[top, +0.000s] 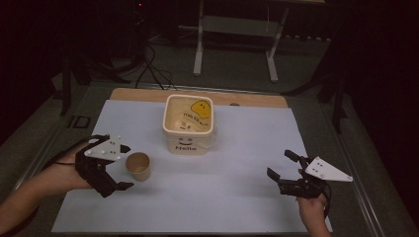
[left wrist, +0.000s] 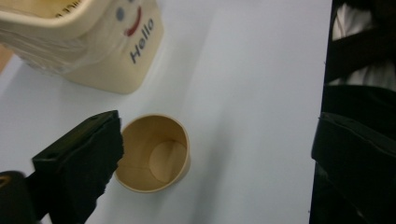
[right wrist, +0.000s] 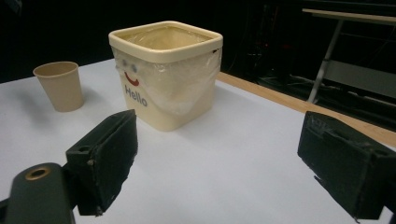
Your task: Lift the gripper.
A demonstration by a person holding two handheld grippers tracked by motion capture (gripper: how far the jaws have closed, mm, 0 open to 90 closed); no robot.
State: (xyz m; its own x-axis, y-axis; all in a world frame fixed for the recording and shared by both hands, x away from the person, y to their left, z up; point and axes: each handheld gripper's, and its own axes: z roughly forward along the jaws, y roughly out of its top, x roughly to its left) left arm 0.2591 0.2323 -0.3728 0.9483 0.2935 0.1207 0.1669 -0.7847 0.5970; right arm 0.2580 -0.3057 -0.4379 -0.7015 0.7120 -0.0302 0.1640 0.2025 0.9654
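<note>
A tan paper cup [top: 139, 166] stands upright and empty on the white sheet [top: 237, 148], in front and to the left of a cream square bucket [top: 188, 144] marked "Hello". My left gripper [top: 127, 167] is open right beside the cup. In the left gripper view the cup [left wrist: 154, 154] sits between the jaws, close against the left one, with the bucket [left wrist: 107, 60] beyond and my left gripper [left wrist: 219, 126] wide apart. My right gripper [top: 280, 164] is open and holds nothing at the sheet's right. From it I see the bucket [right wrist: 182, 93] and cup [right wrist: 58, 86] past my right gripper [right wrist: 219, 121].
A clear plastic liner lines the bucket, with a yellow shape inside [top: 201, 107]. The wooden table edge [top: 148, 94] shows behind the sheet. A white desk frame [top: 237, 29] and floor cables [top: 153, 69] lie farther back in the dark.
</note>
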